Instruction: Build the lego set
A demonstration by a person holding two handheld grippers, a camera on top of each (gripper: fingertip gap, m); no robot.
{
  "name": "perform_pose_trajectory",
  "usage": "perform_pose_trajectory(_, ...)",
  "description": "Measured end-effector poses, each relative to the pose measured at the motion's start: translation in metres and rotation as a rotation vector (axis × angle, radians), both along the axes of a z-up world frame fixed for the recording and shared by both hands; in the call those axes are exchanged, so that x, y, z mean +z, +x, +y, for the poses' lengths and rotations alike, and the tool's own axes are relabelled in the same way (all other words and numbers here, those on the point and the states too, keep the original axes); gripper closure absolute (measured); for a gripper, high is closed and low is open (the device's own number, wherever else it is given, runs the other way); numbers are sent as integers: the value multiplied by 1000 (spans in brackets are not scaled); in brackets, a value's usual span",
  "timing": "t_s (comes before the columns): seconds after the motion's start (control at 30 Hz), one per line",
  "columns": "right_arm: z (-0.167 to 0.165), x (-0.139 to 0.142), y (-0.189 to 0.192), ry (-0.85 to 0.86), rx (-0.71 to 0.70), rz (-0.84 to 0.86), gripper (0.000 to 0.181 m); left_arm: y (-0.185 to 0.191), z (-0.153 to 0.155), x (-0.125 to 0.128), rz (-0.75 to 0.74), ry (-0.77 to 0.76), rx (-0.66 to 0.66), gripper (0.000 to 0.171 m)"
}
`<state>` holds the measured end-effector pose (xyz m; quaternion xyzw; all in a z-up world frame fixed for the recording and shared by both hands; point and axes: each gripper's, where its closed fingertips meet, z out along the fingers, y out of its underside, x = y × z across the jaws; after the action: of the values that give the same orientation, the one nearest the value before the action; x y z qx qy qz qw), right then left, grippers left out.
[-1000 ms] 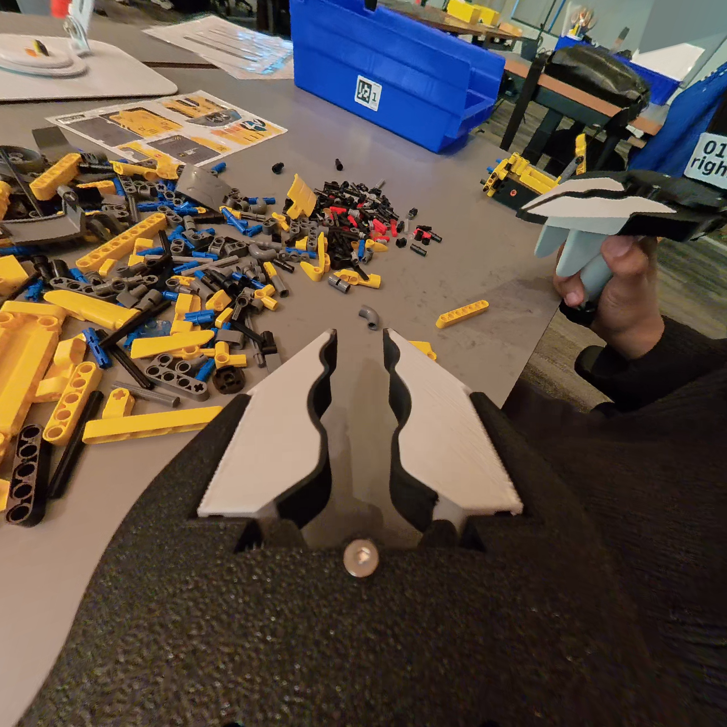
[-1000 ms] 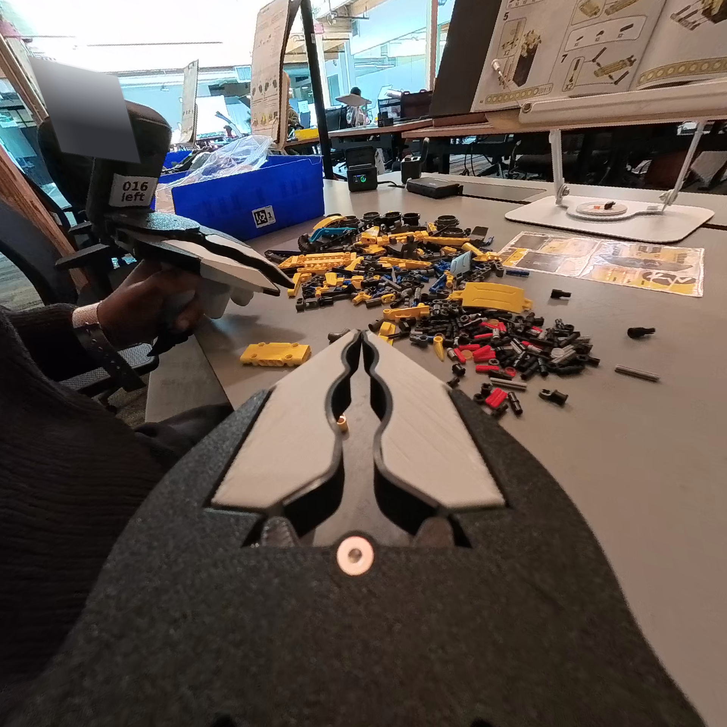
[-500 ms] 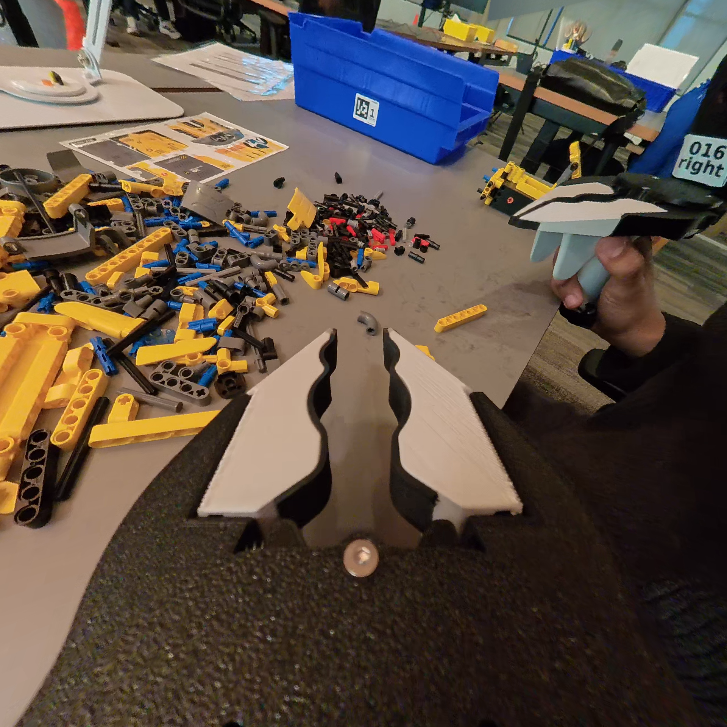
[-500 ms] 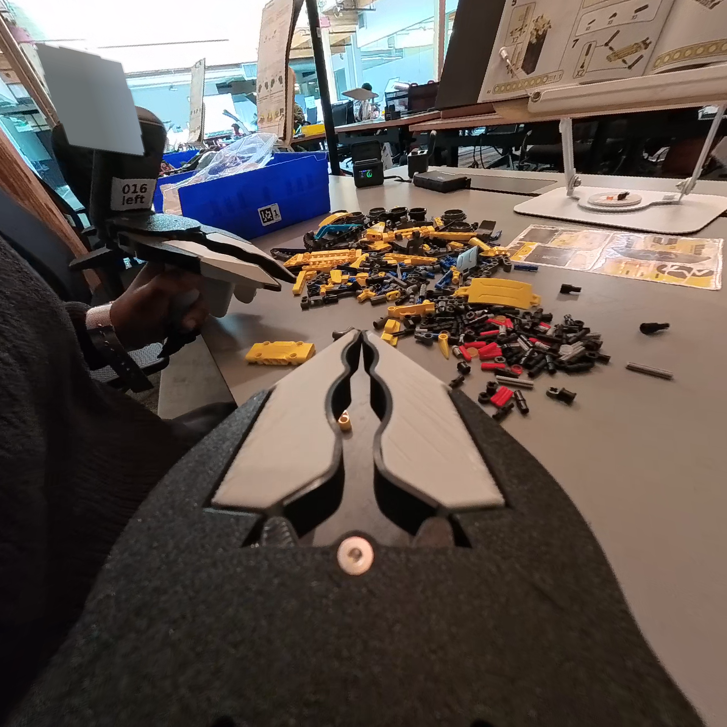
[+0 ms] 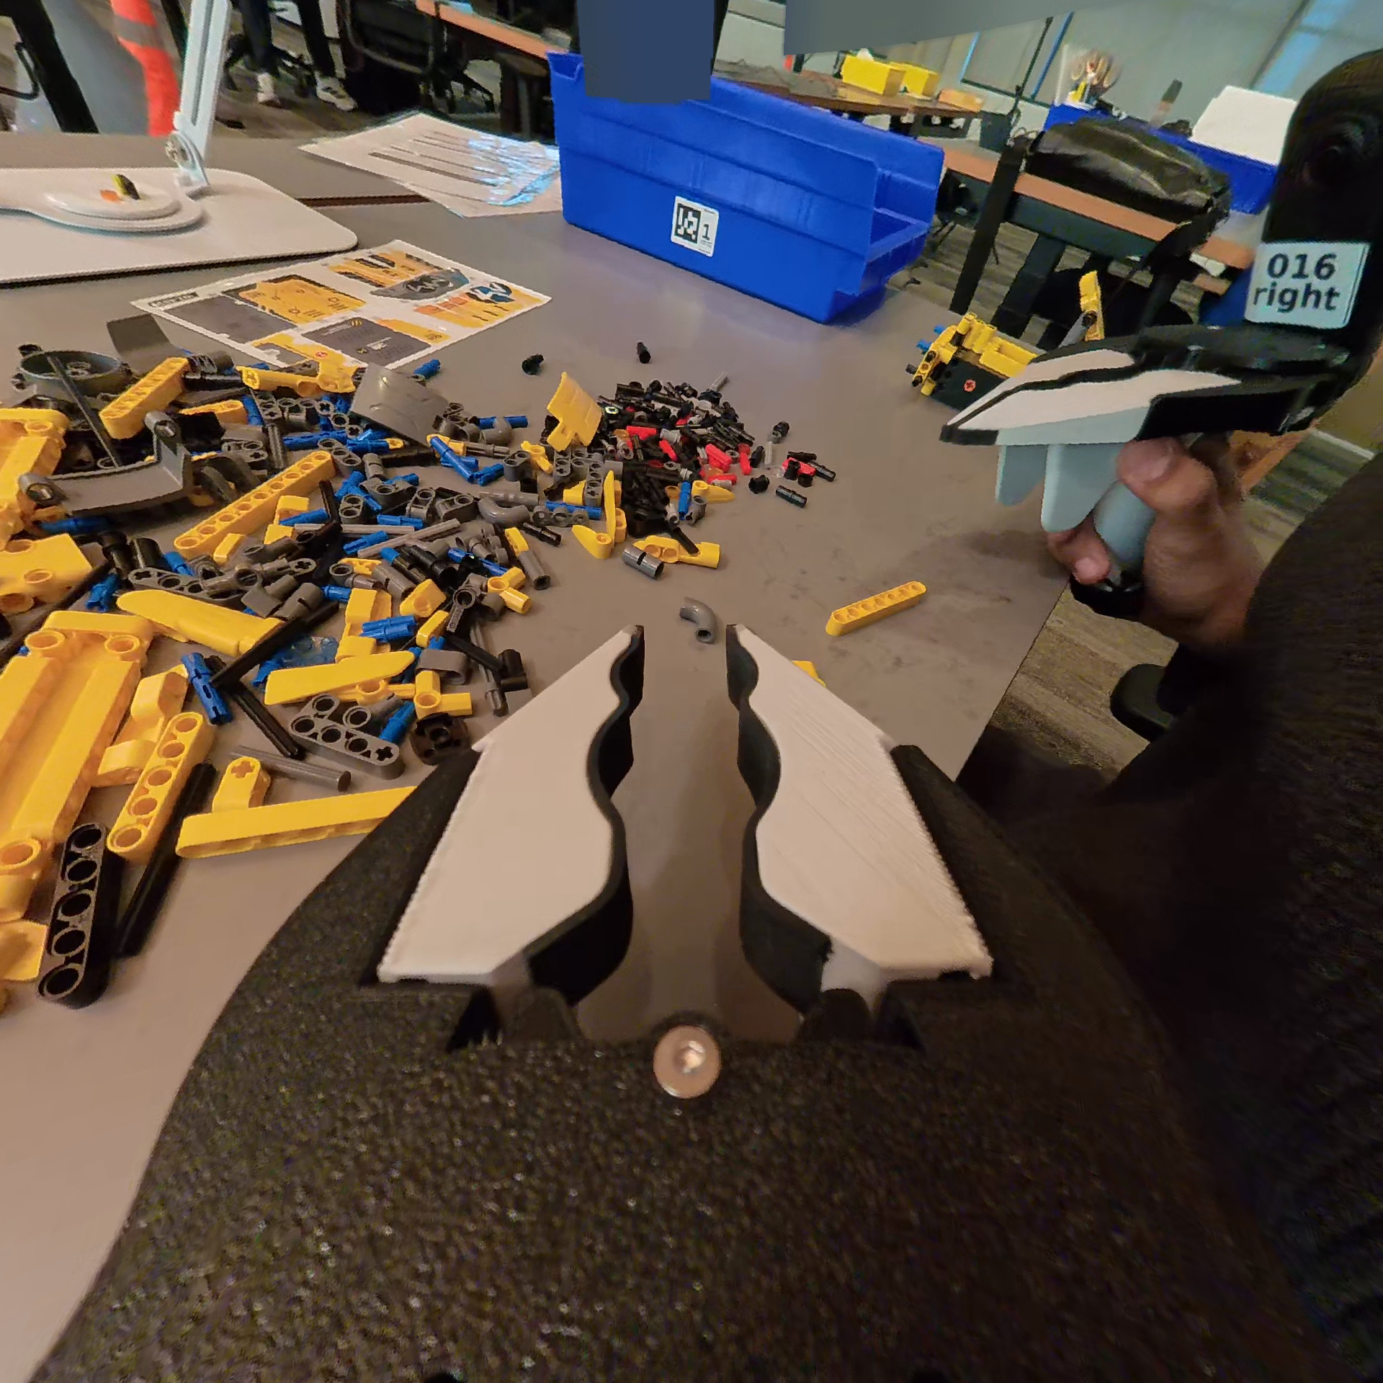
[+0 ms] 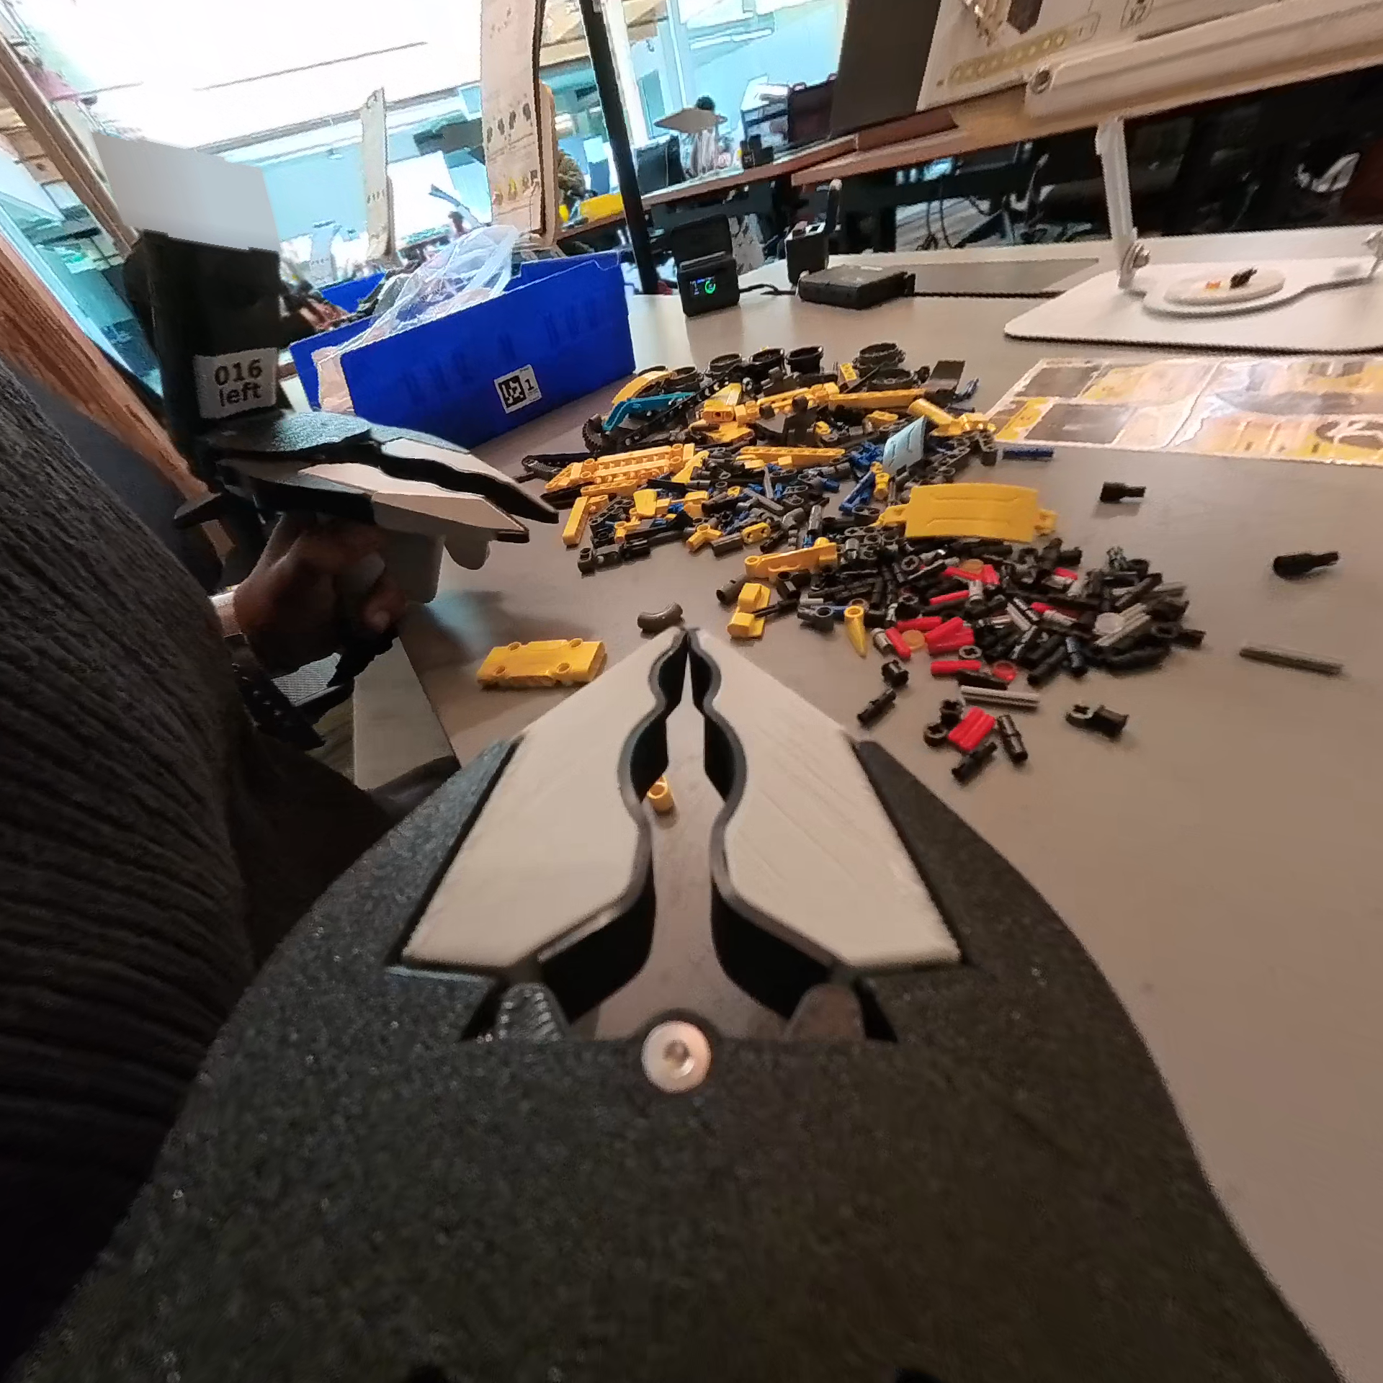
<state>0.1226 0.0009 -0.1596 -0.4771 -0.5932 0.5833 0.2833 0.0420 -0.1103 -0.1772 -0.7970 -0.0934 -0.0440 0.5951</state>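
Observation:
My left gripper (image 5: 685, 636) is open and empty, low over the grey table (image 5: 861, 516) near its front edge. A small grey elbow piece (image 5: 697, 615) lies just beyond its fingertips. My right gripper (image 6: 687, 636) is shut, fingertips touching, held above the table edge. It also shows in the left wrist view (image 5: 949, 434), with nothing at its tip. A small yellow piece (image 6: 660, 795) shows in the gap behind the right fingertips; I cannot tell whether it is held. A yellow plate (image 6: 540, 662) lies just left of the right gripper's tips.
A wide pile of yellow, black, blue and grey building pieces (image 5: 299, 569) covers the table's left; small black and red pins (image 6: 1010, 606) lie nearer. A yellow beam (image 5: 875, 608) lies alone. A blue bin (image 5: 733, 202), printed sheets (image 5: 344, 299) and a white stand base (image 6: 1212, 299) stand behind. Left tips to right tips: about 15 centimetres. The yellow plate (image 6: 540, 662) lies some 6 centimetres from my left tips, 12 centimetres from my right tips. My left gripper's tips are some 7 centimetres from the small grey elbow piece (image 5: 697, 615).
Both views have shifted slightly. The right gripper has drifted a little left and down toward the table in the left wrist view. Neither gripper's jaws have changed.

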Motion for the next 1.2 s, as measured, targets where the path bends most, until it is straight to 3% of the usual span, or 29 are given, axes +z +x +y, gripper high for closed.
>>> perform_pose_trajectory(1.2, 0, 0, -1, -4, 4, -5, 181, 1, 1, -3, 5, -19, -4, 159)
